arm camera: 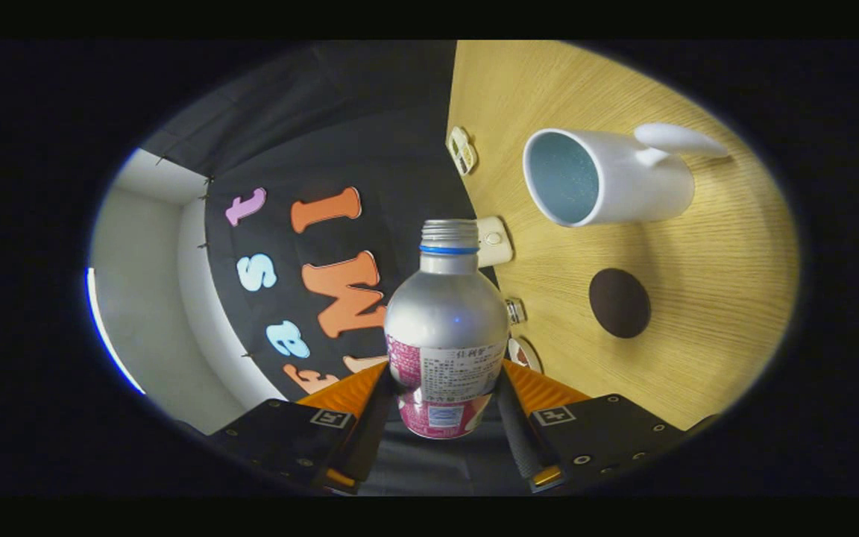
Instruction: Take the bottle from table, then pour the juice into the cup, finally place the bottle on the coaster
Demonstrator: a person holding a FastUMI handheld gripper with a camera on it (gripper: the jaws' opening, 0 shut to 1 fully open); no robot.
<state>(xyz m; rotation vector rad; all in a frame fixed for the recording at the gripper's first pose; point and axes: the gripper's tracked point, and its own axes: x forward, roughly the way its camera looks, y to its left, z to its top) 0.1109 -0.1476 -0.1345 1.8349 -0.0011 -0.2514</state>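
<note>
Gripper [441,418] clenched on the bottle [446,328], one finger pressing each side of the labelled lower body, silver shoulder and open threaded neck pointing away beyond the fingertips. Bottle lifted clear of the bench [705,313] and apparently tipped over on its side, judging by the rolled scene. Cap already off, a blue ring just under the thread.

White cup [601,175] standing on the bench, well apart from the bottle mouth, open mouth in plain sight with a pale interior, handle on its far side. Dark round coaster [620,302] on bare wood between cup and gripper, unoccupied. Two small pale devices [493,240] at the bench edge, one just behind the bottle neck.

Risks, as judgement only:
- Open neck not yet over the cup; any more tilt before closing that gap likely to spill juice onto the bench or coaster.
- Smooth metal body, grip low on the label; possible slip or swing between the fingers as liquid shifts.
- Neck knocking the cup rim on approach, tipping or shoving the cup.
- Fill level hidden; sudden gush possible, so slow tilt advisable.
- Wet coaster or off-centre placement afterwards, leaving the bottle unsteady.
</note>
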